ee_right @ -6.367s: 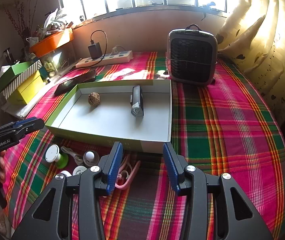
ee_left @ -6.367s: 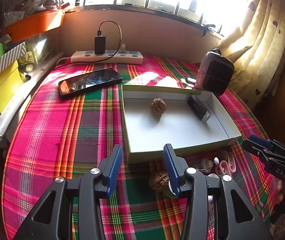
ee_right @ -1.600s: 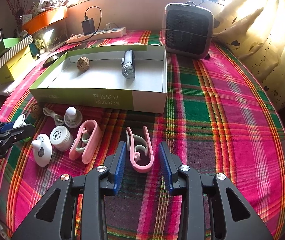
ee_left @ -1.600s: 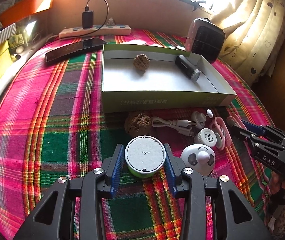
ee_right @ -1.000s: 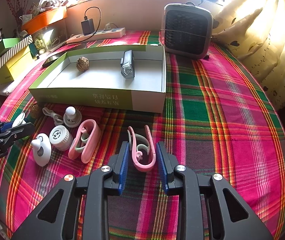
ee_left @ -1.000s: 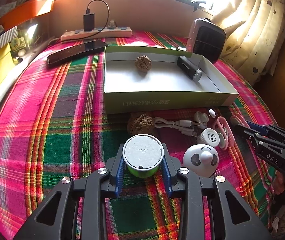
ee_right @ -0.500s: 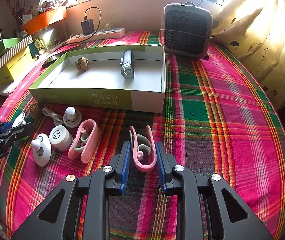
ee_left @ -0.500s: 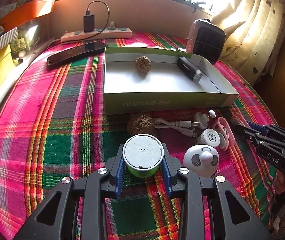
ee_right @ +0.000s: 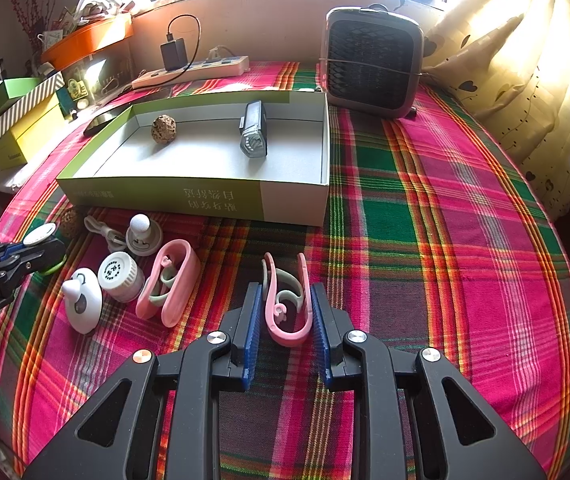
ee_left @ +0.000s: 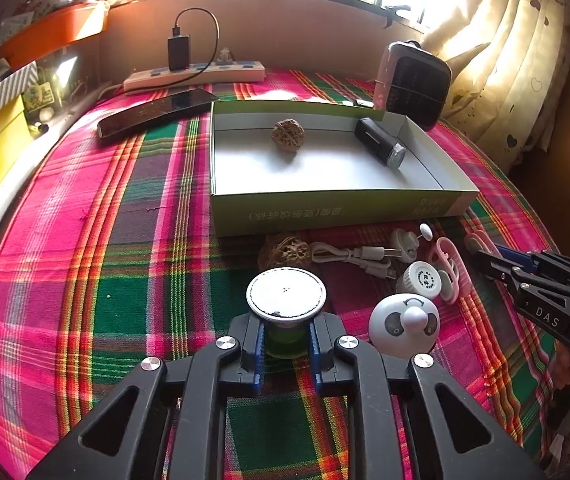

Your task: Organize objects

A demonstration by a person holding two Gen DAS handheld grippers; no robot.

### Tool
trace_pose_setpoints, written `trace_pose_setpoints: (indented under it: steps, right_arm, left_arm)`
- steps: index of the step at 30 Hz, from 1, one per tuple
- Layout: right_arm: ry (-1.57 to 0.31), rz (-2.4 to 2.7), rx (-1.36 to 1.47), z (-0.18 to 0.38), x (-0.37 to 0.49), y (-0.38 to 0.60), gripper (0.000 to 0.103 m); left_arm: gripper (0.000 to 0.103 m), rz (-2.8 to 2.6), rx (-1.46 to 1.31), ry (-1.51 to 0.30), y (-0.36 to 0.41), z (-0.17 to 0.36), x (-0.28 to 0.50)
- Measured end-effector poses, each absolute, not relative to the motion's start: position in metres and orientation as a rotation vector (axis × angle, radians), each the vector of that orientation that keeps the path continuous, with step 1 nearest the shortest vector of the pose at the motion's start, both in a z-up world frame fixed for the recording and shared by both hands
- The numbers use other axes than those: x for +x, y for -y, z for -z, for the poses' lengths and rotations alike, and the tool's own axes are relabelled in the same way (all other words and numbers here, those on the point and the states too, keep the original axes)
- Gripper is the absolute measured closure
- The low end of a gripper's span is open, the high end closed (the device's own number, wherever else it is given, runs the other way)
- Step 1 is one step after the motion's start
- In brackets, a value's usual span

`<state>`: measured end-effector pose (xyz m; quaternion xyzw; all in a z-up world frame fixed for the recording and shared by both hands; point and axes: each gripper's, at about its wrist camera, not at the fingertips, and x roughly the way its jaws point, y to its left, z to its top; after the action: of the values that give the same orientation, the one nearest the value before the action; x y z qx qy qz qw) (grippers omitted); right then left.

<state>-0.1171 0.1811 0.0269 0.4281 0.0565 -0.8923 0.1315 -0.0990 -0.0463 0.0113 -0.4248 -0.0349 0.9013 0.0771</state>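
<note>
Bottom centre of each view: the left gripper (ee_left: 286, 344), jaws just closing, clamps a green white-lidded jar (ee_left: 286, 300); the right gripper (ee_right: 287, 320) pinches a pink clip (ee_right: 287, 312) on the plaid cloth (ee_right: 445, 240).

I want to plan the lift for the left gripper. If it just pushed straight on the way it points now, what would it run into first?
The left gripper, shut on the green white-topped container, points down at the cloth. Straight ahead, the container would likely meet the walnut first, then the near wall of the box; depth is uncertain.
</note>
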Motion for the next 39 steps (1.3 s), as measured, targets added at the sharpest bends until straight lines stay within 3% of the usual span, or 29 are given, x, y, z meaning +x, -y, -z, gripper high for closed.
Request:
trace_pose_setpoints:
  steps: [22,39]
  right_arm:
    - [-0.132,2.579,1.221,-0.034,-0.115,-0.18,0.078]
    - [-0.1,2.526,1.093,-0.078,-0.128,-0.158,0.078]
  left_arm:
    - [0.088,-2.713,-1.258,0.132,0.049,-0.015,-0.095]
    - [0.088,-2.726,-1.138,0.113,0.046,-0.053,-0.106]
